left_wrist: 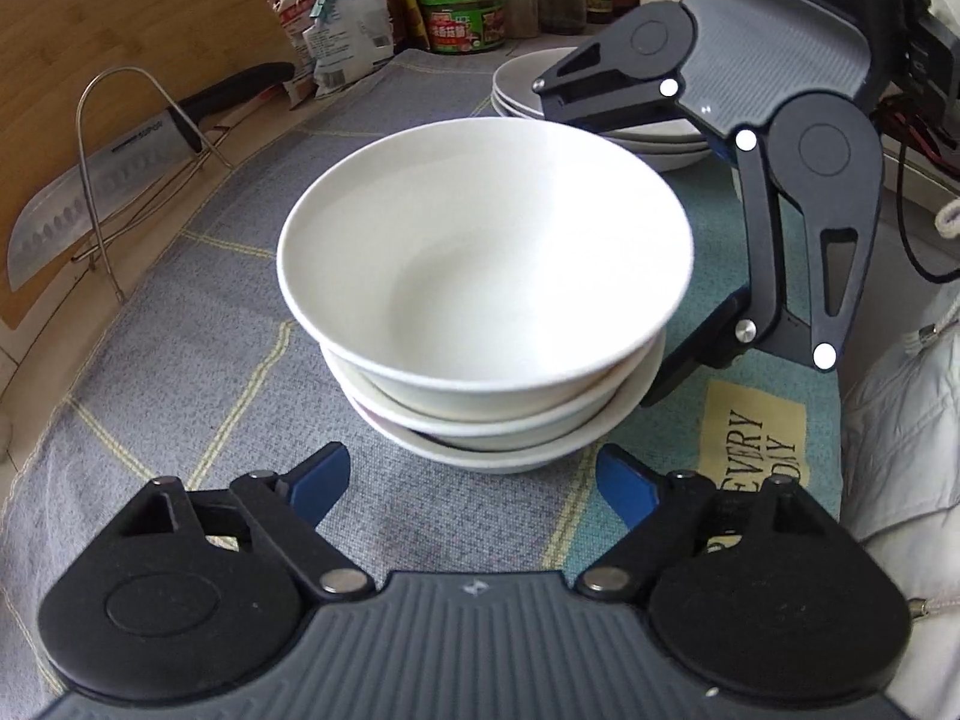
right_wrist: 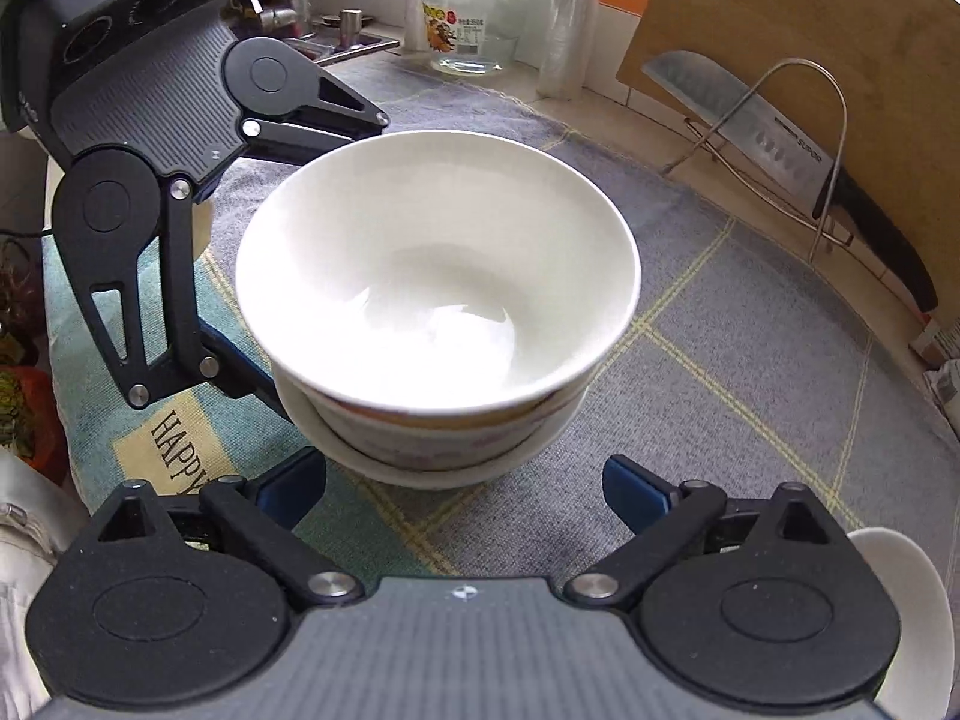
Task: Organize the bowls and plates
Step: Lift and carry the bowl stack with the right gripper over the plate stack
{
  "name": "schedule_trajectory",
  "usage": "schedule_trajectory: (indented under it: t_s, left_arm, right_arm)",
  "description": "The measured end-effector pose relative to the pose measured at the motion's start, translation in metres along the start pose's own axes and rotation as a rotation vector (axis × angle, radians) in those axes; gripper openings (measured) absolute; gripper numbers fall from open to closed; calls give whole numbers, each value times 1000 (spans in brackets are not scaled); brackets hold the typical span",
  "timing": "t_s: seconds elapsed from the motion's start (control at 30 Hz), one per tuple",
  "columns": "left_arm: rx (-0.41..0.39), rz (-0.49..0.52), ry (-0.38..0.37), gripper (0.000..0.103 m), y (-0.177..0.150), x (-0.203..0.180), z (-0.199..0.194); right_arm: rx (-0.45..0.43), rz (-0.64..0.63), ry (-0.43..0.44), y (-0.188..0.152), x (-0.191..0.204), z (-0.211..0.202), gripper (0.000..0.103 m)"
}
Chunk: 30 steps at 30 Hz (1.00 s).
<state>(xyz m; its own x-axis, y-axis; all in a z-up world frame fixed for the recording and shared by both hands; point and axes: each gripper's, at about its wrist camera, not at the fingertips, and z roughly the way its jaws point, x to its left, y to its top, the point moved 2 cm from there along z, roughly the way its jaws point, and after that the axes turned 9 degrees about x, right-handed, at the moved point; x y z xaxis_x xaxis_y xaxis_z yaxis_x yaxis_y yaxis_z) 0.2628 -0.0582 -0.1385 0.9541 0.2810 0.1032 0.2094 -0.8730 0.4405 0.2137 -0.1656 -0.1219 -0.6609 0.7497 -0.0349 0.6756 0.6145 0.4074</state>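
A stack of three white bowls (left_wrist: 486,276) stands on the grey checked mat; it also shows in the right wrist view (right_wrist: 438,276). My left gripper (left_wrist: 474,486) is open and empty, its blue pads just in front of the stack's base. My right gripper (right_wrist: 465,492) is open and empty, facing the stack from the opposite side. Each gripper shows in the other's view, wide open around the stack: the right one (left_wrist: 606,240), the left one (right_wrist: 324,258). A pile of white plates (left_wrist: 522,90) sits behind the right gripper.
A wooden cutting board (left_wrist: 120,36) and a knife (left_wrist: 96,198) lean in a wire rack (left_wrist: 108,180) at the mat's edge. Jars and food packets (left_wrist: 462,18) line the back. A glass jar (right_wrist: 474,18) and a white plate edge (right_wrist: 906,600) show in the right wrist view.
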Motion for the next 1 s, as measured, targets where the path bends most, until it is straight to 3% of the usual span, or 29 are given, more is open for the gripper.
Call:
schedule_trajectory:
  t_s: [0.07, 0.43, 0.7, 1.0]
  left_arm:
    - [-9, 19, -5, 84, 2, -1, 0]
    - [-22, 162, -2, 80, 5, -7, 0]
    - [-30, 207, -38, 74, 5, 2, 0]
    - [5, 225, -68, 74, 11, 4, 3]
  right_arm:
    - [-6, -32, 10, 1, 1, -3, 94]
    - [-7, -136, 50, 9, 3, -3, 89]
    - [6, -158, 43, 5, 8, -6, 88]
    - [4, -158, 107, 8, -4, -6, 88]
